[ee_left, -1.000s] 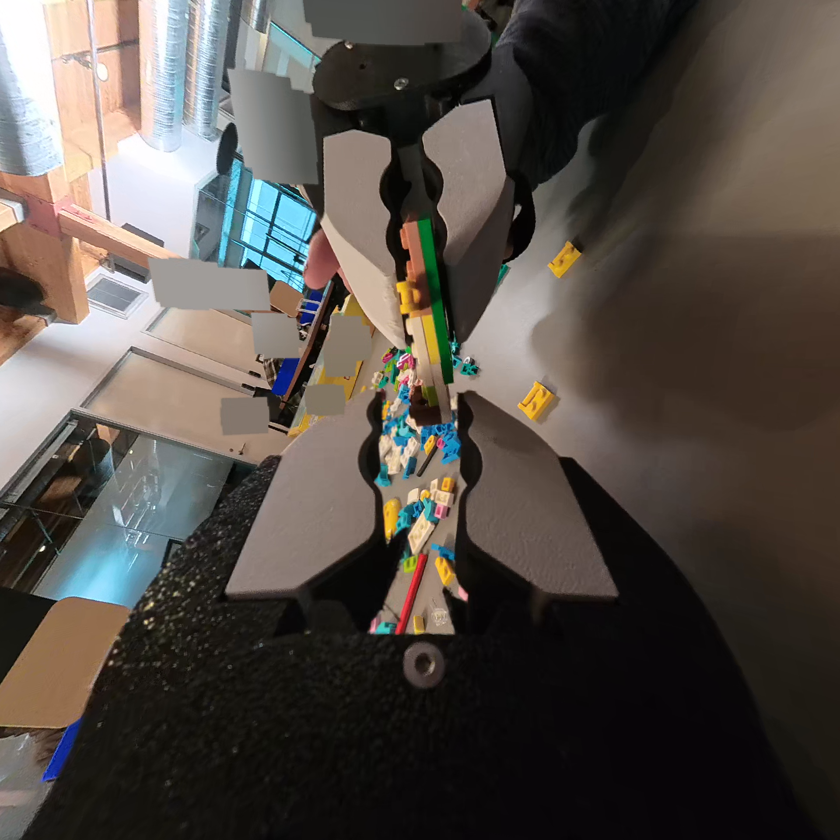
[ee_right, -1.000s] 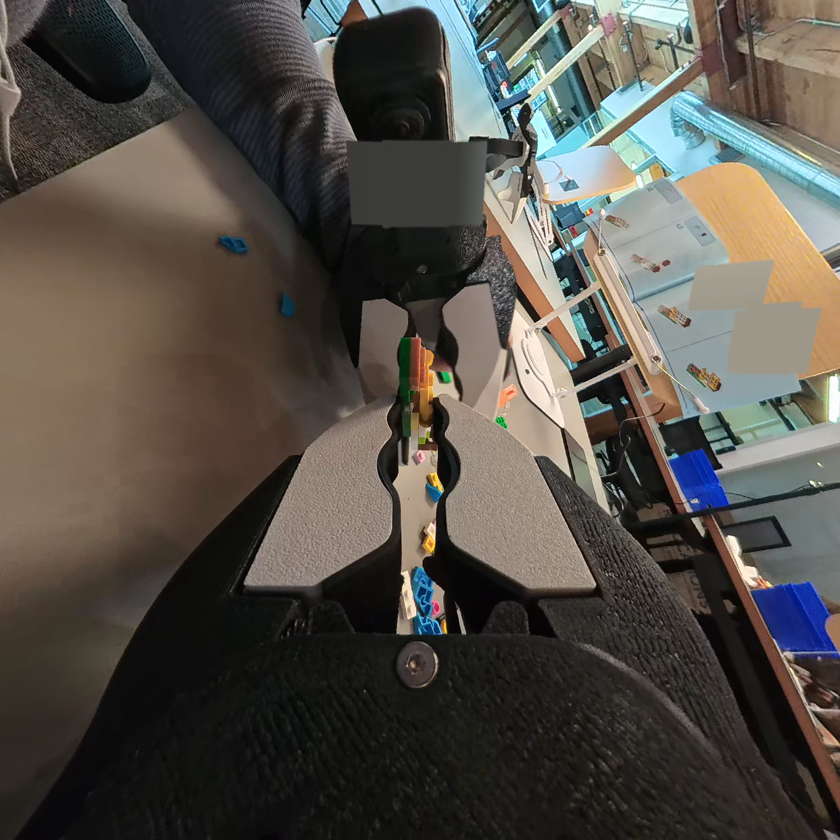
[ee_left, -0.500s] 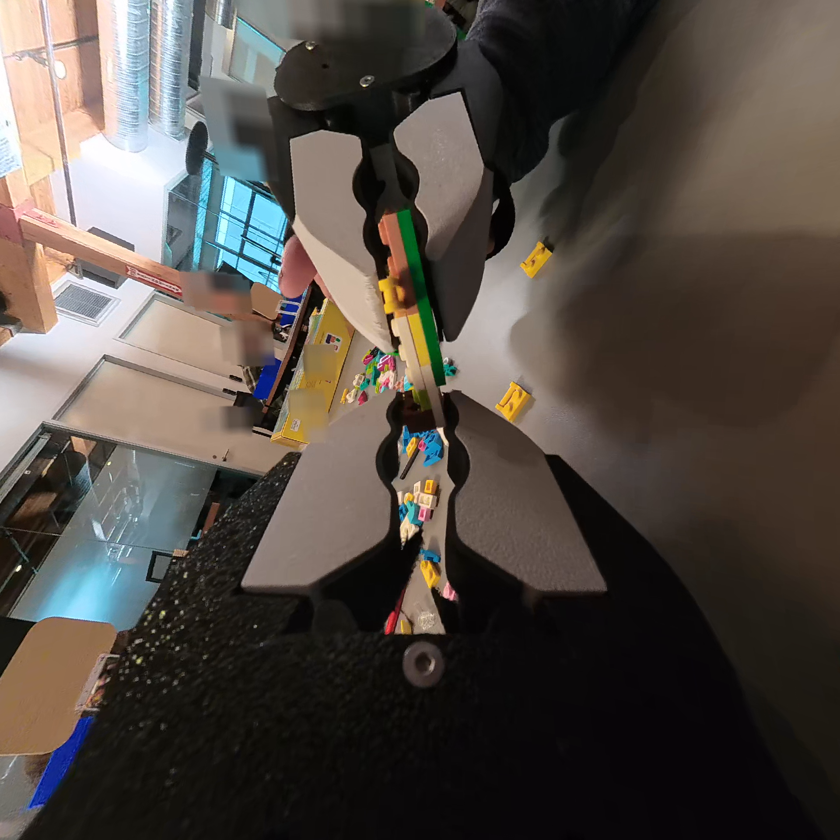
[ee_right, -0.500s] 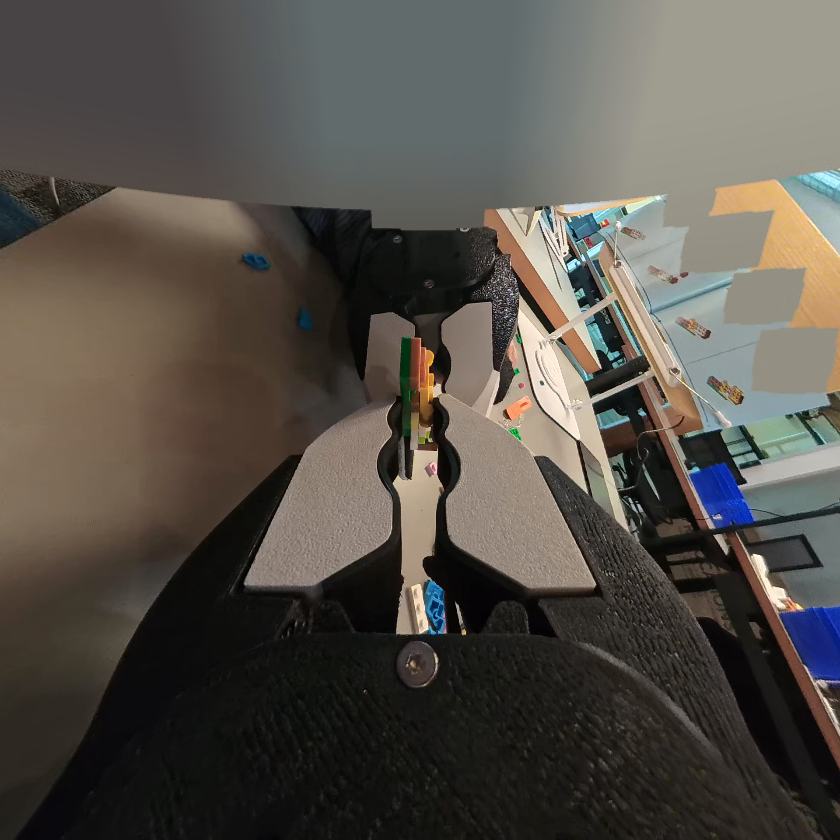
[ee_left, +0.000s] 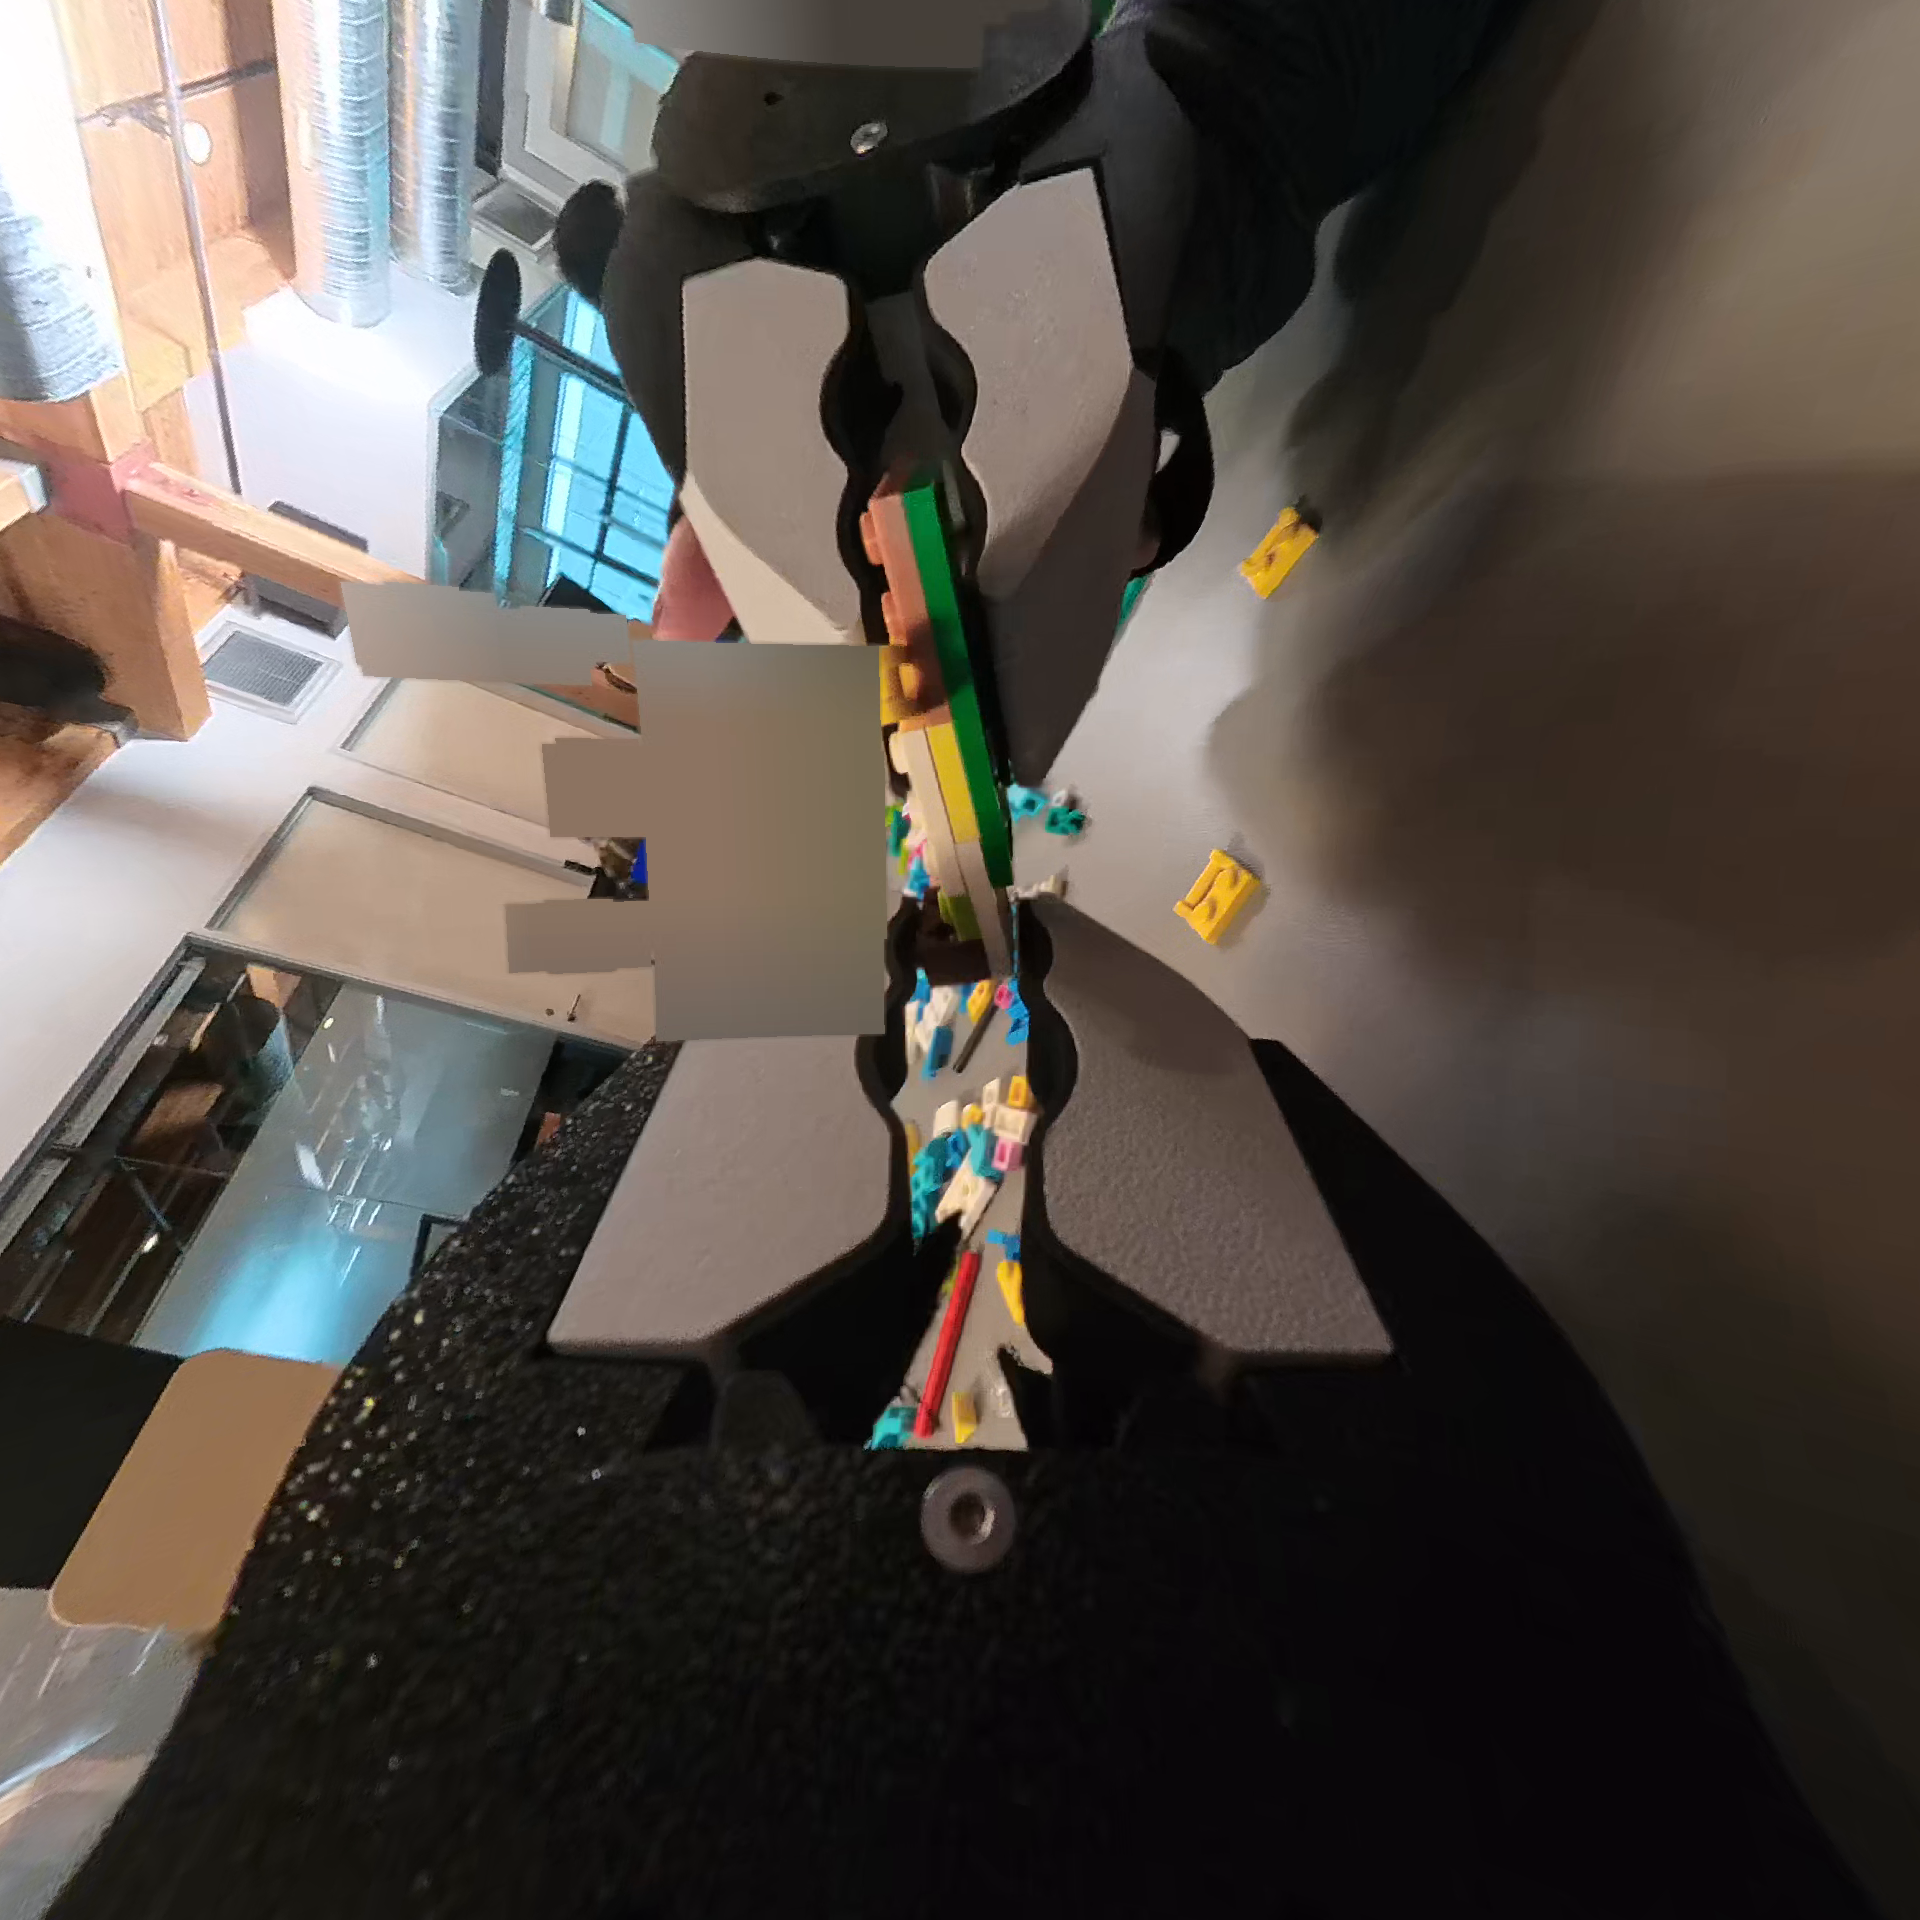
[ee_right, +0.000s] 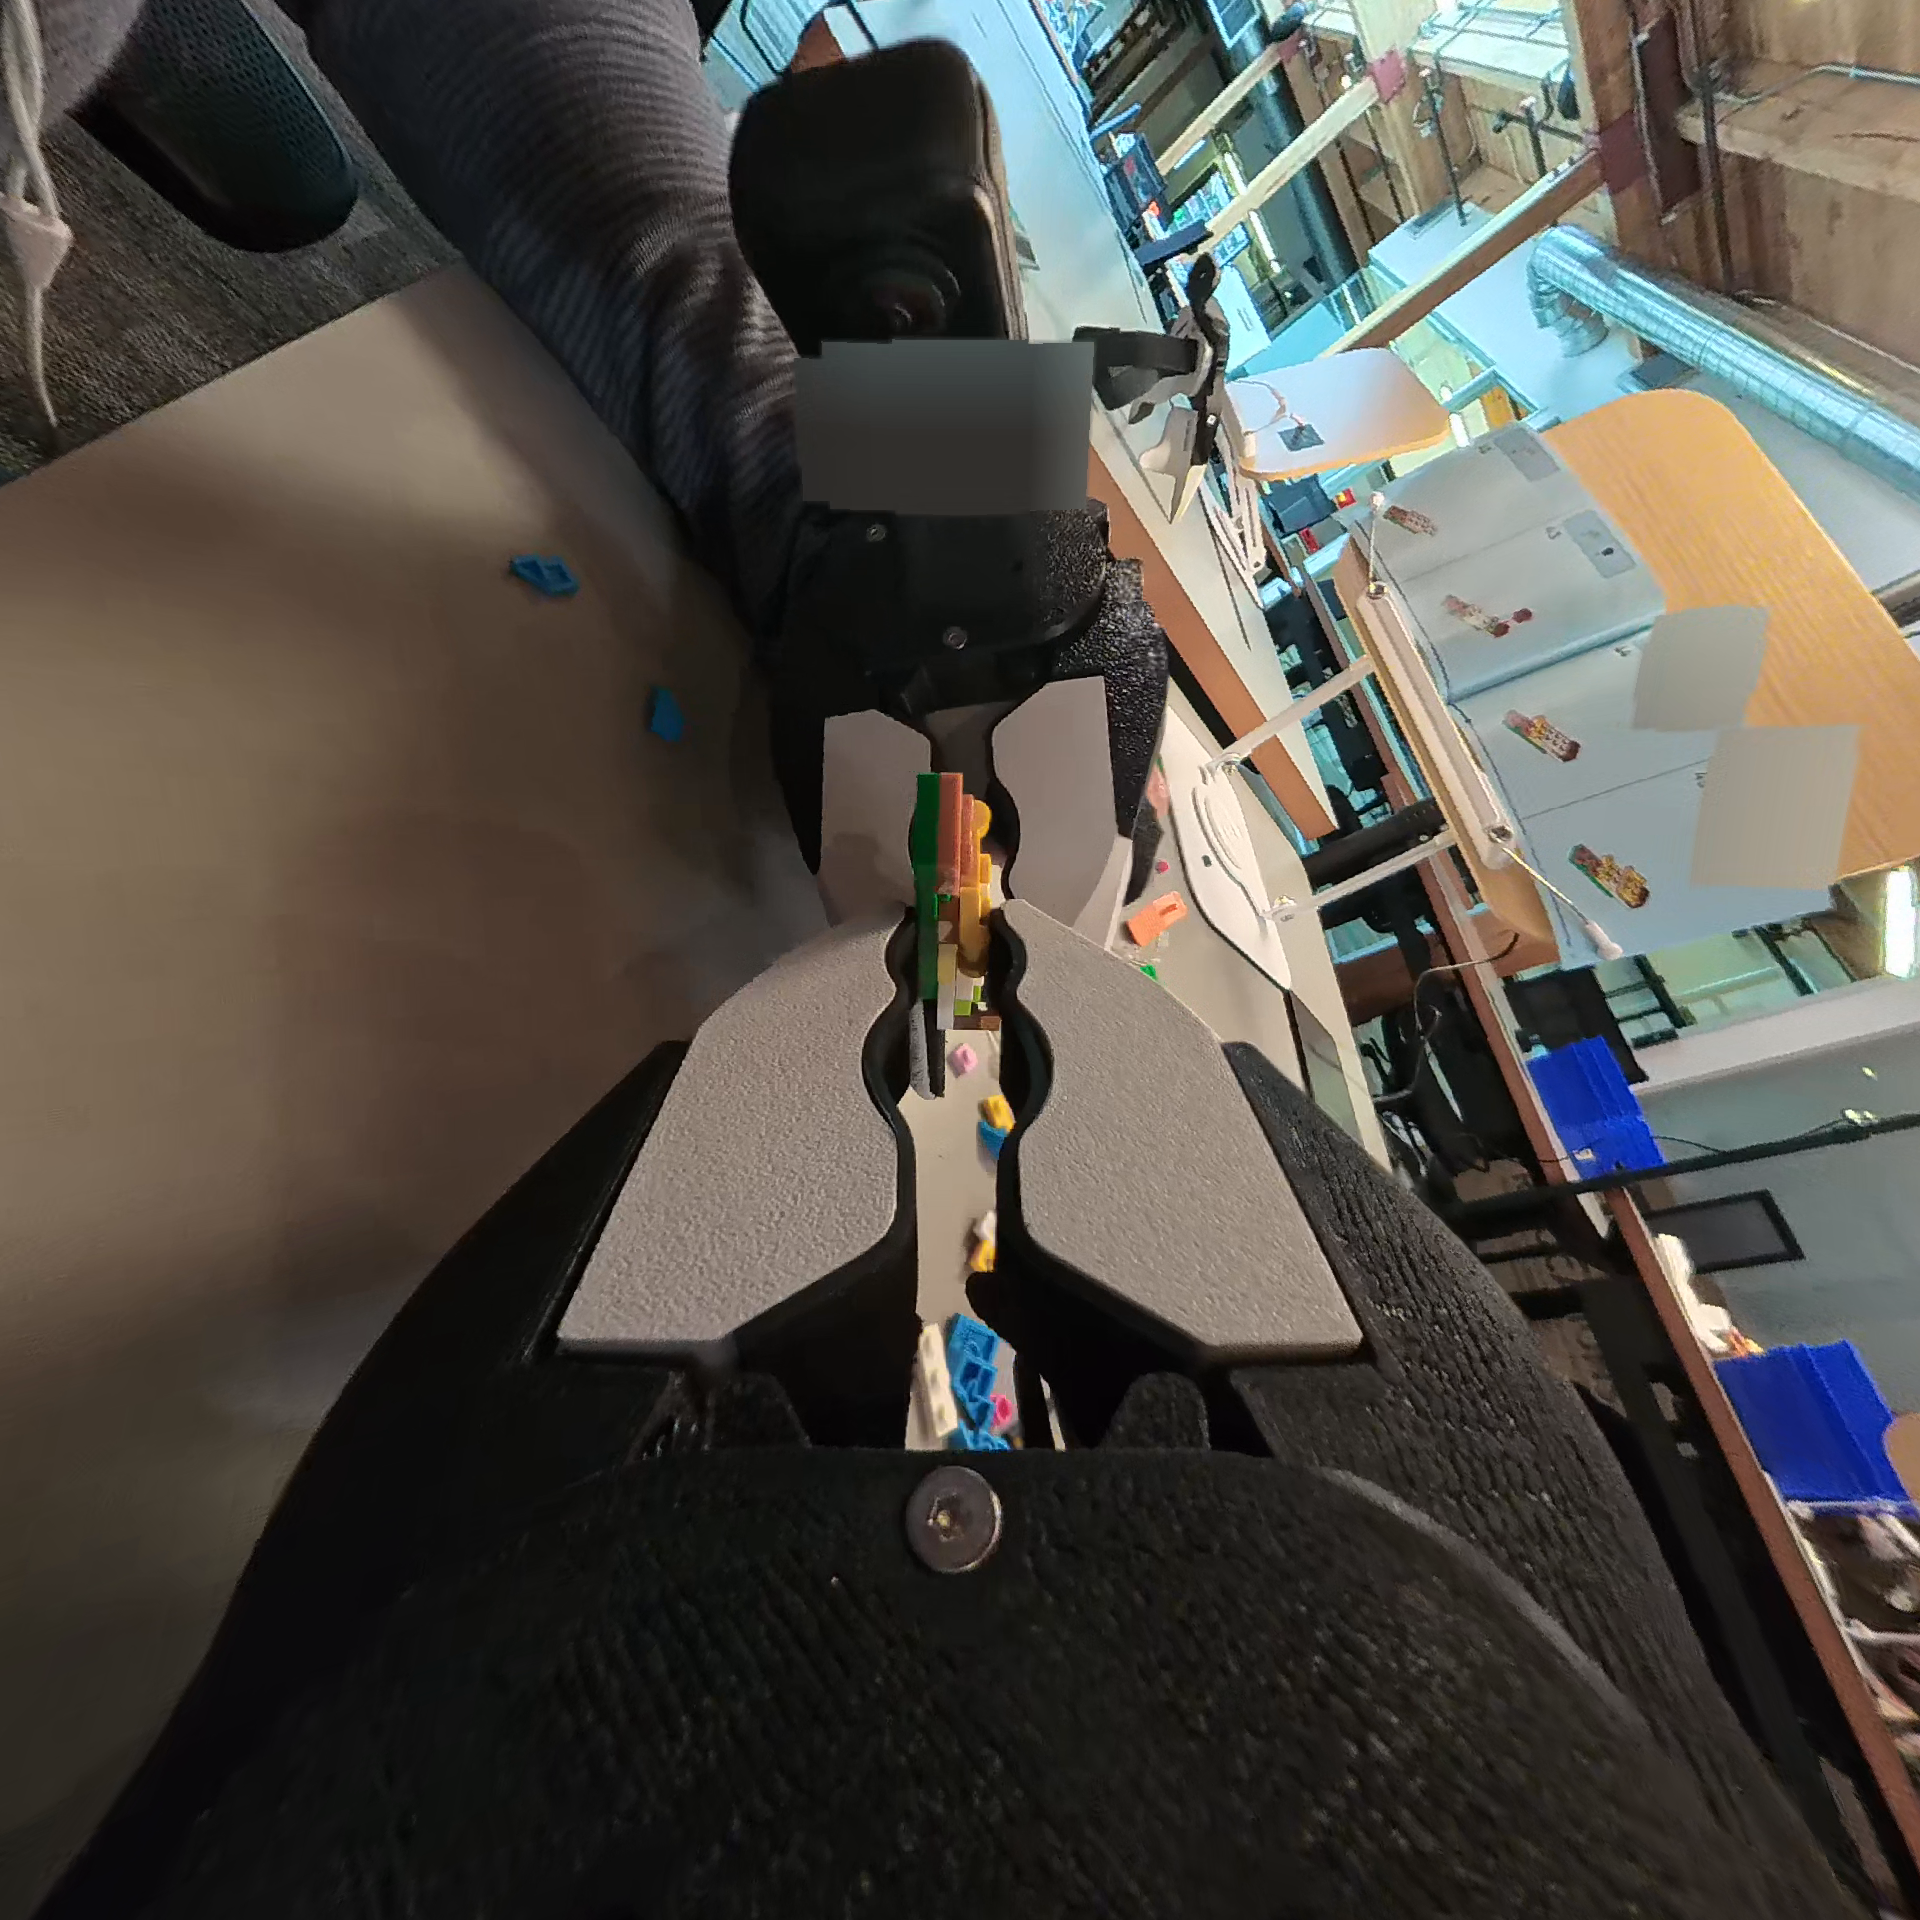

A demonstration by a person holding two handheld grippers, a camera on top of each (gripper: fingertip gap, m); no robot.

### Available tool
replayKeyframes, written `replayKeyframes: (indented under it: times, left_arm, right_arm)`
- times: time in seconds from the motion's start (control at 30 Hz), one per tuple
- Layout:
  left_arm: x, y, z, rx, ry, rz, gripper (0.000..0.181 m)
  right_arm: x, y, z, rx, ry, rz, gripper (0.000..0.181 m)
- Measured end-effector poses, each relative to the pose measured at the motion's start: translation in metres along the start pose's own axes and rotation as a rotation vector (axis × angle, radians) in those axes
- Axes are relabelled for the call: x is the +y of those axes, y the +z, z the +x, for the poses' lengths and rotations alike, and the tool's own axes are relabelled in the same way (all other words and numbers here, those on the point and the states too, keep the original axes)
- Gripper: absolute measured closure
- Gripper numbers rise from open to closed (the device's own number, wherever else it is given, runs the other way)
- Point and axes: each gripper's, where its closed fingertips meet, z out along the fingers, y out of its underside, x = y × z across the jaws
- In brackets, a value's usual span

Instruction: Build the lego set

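Observation:
A partly built lego model, a green plate with brown, yellow, white and grey bricks on it, is held edge-on above the grey table. My left gripper is shut on its near end. In that view the right gripper faces me, shut on the far end. In the right wrist view the model stands between my right gripper and the left gripper opposite. Both grip the same model from opposite ends.
Several loose small bricks and a red rod lie on the table below. Two yellow bricks lie to the right. Two blue pieces, an orange piece and an instruction booklet on a stand show in the right wrist view. A person's sleeve is behind. My hands' fingertips stand some 5 cm from each other.
Both grippers have stayed shut on the model. The held pair shifted and tilted slightly over the table and swung back to about where it was a second ago.

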Motion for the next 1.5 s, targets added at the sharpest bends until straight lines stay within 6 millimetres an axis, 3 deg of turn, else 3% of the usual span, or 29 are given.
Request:
replayKeyframes:
  times: [0.03, 0.33, 0.47, 0.57, 0.63, 0.83, 1.0, 1.23, 1.5]
  left_arm:
    - [0.003, 0.0, -0.003, -0.018, -0.003, -0.017, 0.16]
    - [0.021, -0.003, -0.024, -0.105, -0.205, -0.065, 0.139]
    - [0.018, -0.005, -0.034, -0.139, -0.414, -0.077, 0.143]
    - [0.002, -0.007, -0.053, -0.23, -0.649, -0.004, 0.132]
    - [-0.002, -0.007, -0.055, -0.25, -0.726, 0.013, 0.125]
    - [0.001, 0.0, -0.051, -0.274, -0.738, -0.048, 0.12]
    - [0.001, -0.003, -0.057, -0.36, -0.623, -0.084, 0.117]
    - [0.011, -0.011, -0.064, -0.414, -0.601, -0.127, 0.137]
    - [0.014, -0.004, -0.052, -0.319, -0.65, -0.135, 0.155]
  right_arm:
    - [0.001, 0.0, 0.003, 0.024, -0.011, -0.01, 0.171]
    - [0.033, -0.006, 0.041, 0.299, -0.145, -0.263, 0.17]
    - [0.058, -0.015, 0.058, 0.394, -0.133, -0.43, 0.171]
    - [0.072, -0.019, 0.065, 0.44, -0.142, -0.547, 0.17]
    - [0.075, -0.02, 0.068, 0.462, -0.181, -0.605, 0.17]
    - [0.069, -0.012, 0.067, 0.475, -0.234, -0.654, 0.17]
    - [0.061, -0.006, 0.065, 0.483, -0.32, -0.686, 0.17]
    - [0.058, -0.008, 0.07, 0.517, -0.334, -0.687, 0.171]
    - [0.059, -0.006, 0.067, 0.504, -0.348, -0.679, 0.171]
